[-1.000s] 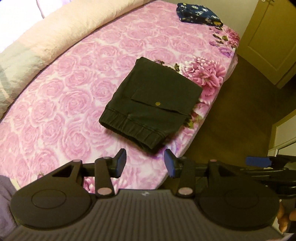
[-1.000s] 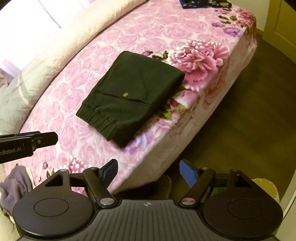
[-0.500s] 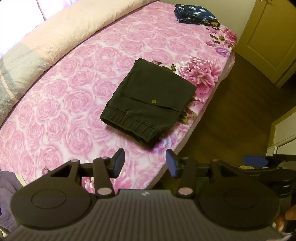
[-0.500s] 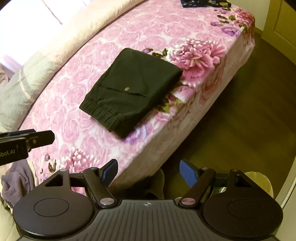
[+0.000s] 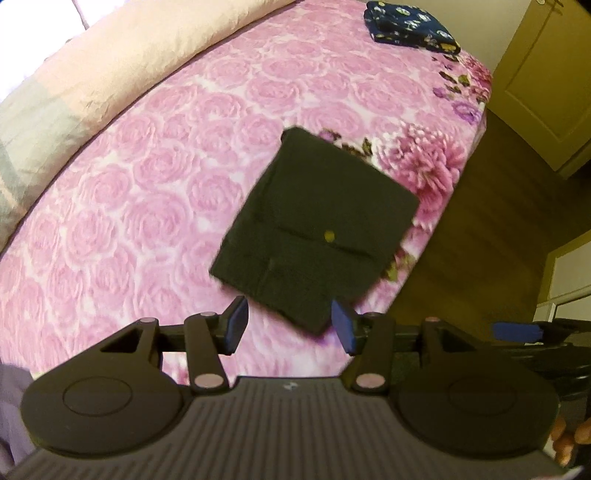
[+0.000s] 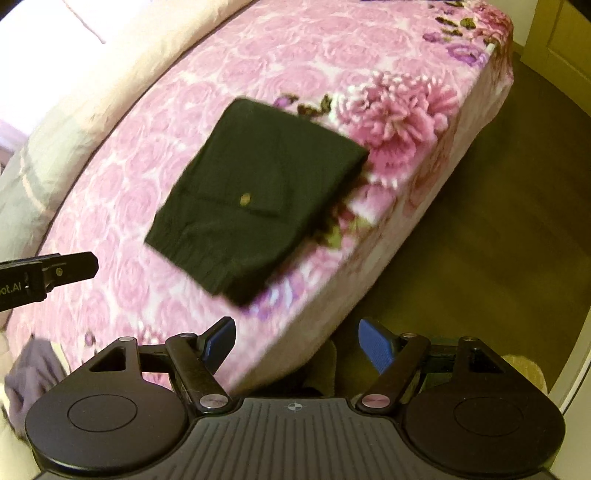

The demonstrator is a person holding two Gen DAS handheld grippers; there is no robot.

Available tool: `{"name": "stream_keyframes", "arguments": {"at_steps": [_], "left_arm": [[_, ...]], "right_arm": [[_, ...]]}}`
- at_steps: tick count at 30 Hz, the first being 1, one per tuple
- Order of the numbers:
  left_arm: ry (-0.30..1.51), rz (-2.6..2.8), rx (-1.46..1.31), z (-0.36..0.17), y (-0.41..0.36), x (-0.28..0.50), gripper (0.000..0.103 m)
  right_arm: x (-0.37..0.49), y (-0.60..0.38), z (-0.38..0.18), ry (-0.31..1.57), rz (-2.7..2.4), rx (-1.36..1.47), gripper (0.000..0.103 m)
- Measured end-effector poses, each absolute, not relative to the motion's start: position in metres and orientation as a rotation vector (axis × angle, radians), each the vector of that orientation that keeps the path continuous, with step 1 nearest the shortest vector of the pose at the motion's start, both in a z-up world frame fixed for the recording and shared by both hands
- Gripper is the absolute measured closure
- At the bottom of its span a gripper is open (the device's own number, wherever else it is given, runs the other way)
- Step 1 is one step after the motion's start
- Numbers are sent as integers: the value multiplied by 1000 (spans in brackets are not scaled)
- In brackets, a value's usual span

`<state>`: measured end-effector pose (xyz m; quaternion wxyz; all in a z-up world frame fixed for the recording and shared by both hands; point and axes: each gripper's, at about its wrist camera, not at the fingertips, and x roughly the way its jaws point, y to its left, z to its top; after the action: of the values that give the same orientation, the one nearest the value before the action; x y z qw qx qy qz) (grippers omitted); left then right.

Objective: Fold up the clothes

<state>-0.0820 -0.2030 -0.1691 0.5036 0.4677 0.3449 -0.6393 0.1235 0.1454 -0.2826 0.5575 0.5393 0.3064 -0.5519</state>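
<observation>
Nearest in the left wrist view, the left gripper [image 5: 290, 325] points steeply down over the near edge of a bed [image 5: 122, 206]. Its two blue-tipped fingers [image 5: 236, 325] stand apart with nothing between them, and its jaws have just been opening a little. At the lower right corner of that view, fingertips of a person's hand [image 5: 570, 439] show beside the gripper body.

In the right wrist view, the right gripper [image 6: 297, 345] hangs over the bed's side edge and the dark wooden floor [image 6: 480, 240]. Its blue fingers [image 6: 376, 343] are spread wide and empty. The left gripper's black tip pokes in from the left edge of this view. At the lower left lies a crumpled purple cloth [image 6: 29, 373].

Just beyond both grippers, folded black trousers [image 5: 314, 229] lie flat on the bed, a neat rectangle with a small brass button on a pocket flap facing up. The near corner with the gathered cuff sits close to the bed's edge. Neither gripper touches the trousers. The picture is somewhat blurred.

The bed has a pink cover printed with roses, and larger blossoms near the trousers' far right side. Along the far left side runs a pale quilt [image 5: 147, 55].

Farthest off, at the bed's far corner, a folded navy garment [image 5: 410, 22] with small flowers rests well apart from the trousers. A yellowish door [image 5: 546, 70] stands beyond the bed on the right.
</observation>
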Motion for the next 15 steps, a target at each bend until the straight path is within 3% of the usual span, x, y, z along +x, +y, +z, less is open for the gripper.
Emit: {"name": "stream_keyframes", "arguments": {"at_steps": [8, 15], "left_arm": [[807, -1586, 1091, -152, -268, -74, 50], [937, -1495, 1042, -177, -295, -51, 50]], "right_arm": [[108, 89, -264, 623, -1377, 1264, 26], [107, 53, -277, 711, -1310, 1297, 26]]}}
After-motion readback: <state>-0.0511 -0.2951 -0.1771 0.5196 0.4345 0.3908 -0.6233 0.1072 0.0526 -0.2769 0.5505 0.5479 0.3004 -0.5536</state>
